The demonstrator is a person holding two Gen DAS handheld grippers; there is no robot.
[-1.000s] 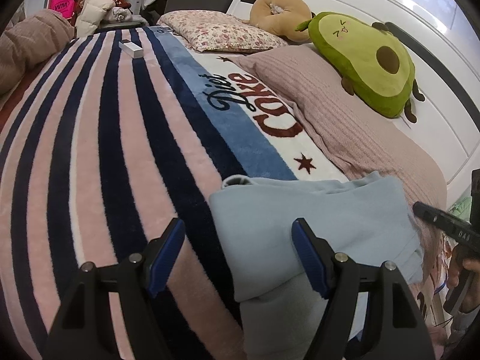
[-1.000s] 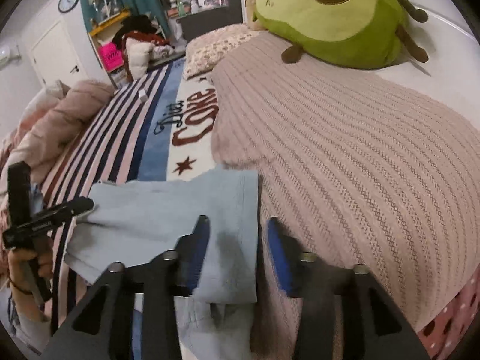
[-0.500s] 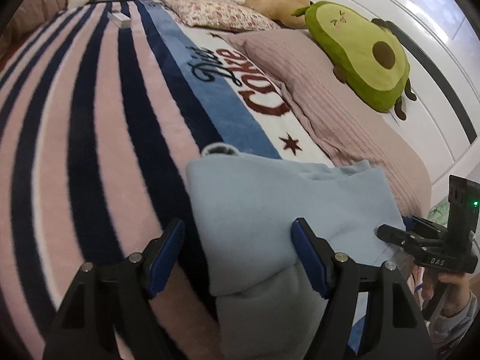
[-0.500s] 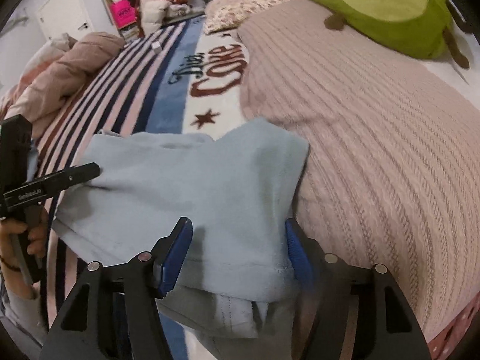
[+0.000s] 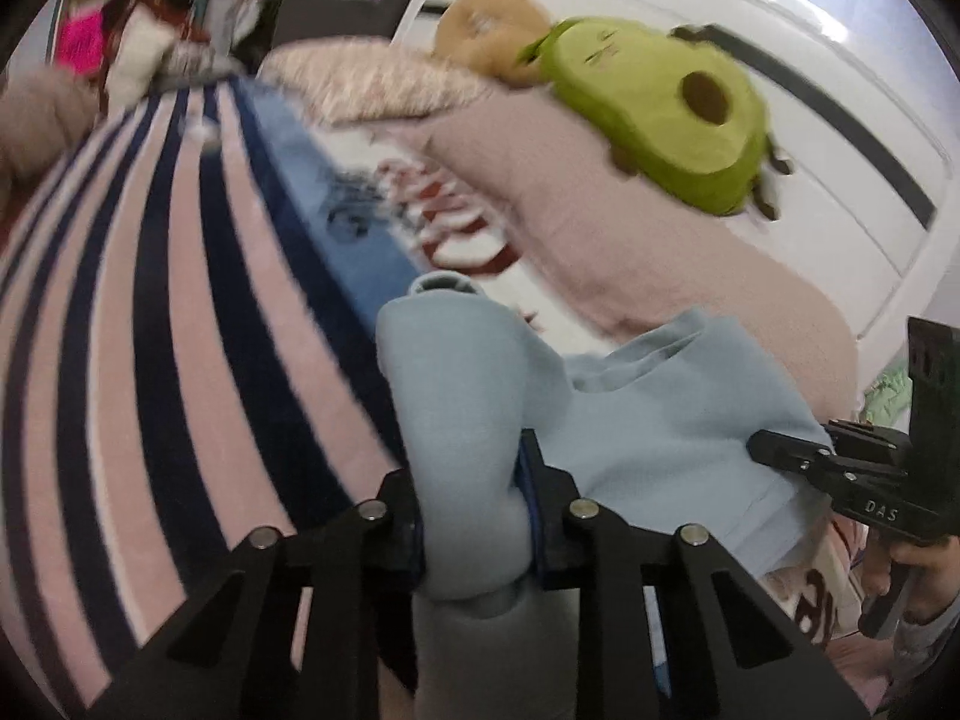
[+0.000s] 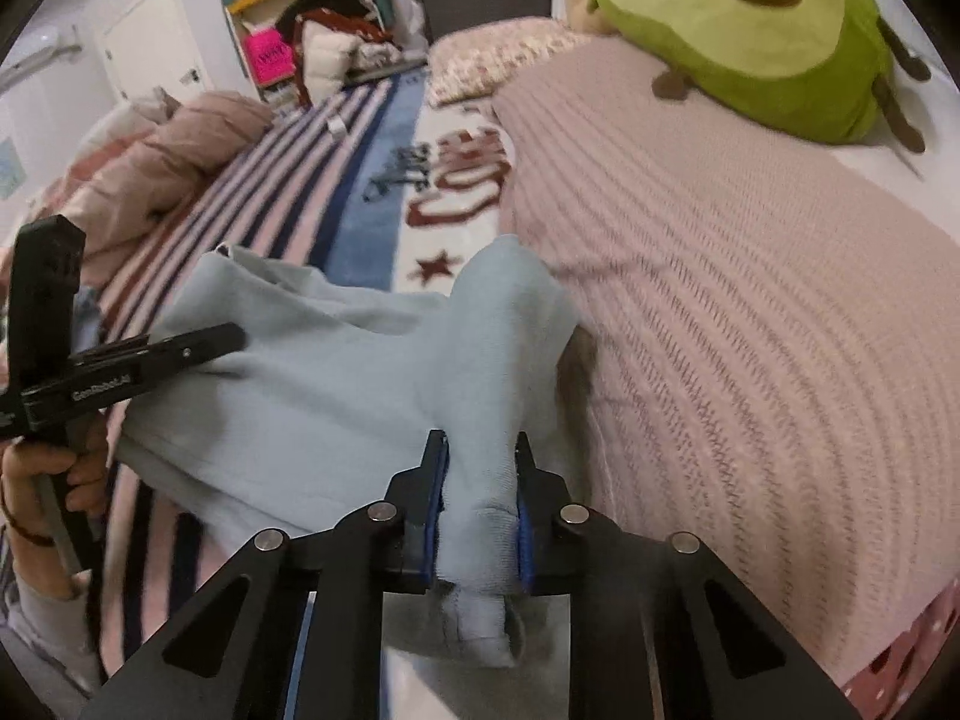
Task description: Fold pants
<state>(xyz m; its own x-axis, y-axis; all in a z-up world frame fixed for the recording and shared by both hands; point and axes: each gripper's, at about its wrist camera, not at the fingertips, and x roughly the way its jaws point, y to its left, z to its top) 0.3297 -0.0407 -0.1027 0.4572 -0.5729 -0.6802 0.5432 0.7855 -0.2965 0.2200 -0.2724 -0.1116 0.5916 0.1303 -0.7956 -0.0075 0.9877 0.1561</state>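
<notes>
Both sets of jaws are clamped on the light blue pants; the left gripper pinches a bunched fold of the cloth between its blue-padded fingers, with a rounded hump of fabric rising just ahead of the jaws and a grey-blue layer hanging below them; the right gripper bites a narrower gathered ridge of the same garment, its hemmed end drooping beneath the jaws; between the two grips the pants sag in a shallow sling, lifted off the bed.

Left of the left jaws runs the striped blanket in pink, navy and white, with a blue band and blurred red lettering ahead of them; ahead and to the right lies a pink knitted blanket, which in the right wrist view fills the whole side right of the jaws; an avocado plush rests at its far end, well ahead of both grippers, beside a tan soft toy and a floral pillow.

From the right wrist view, the left gripper's black finger lies against the cloth to the left of the jaws, held by the person's left hand; the left wrist view is motion-blurred.
</notes>
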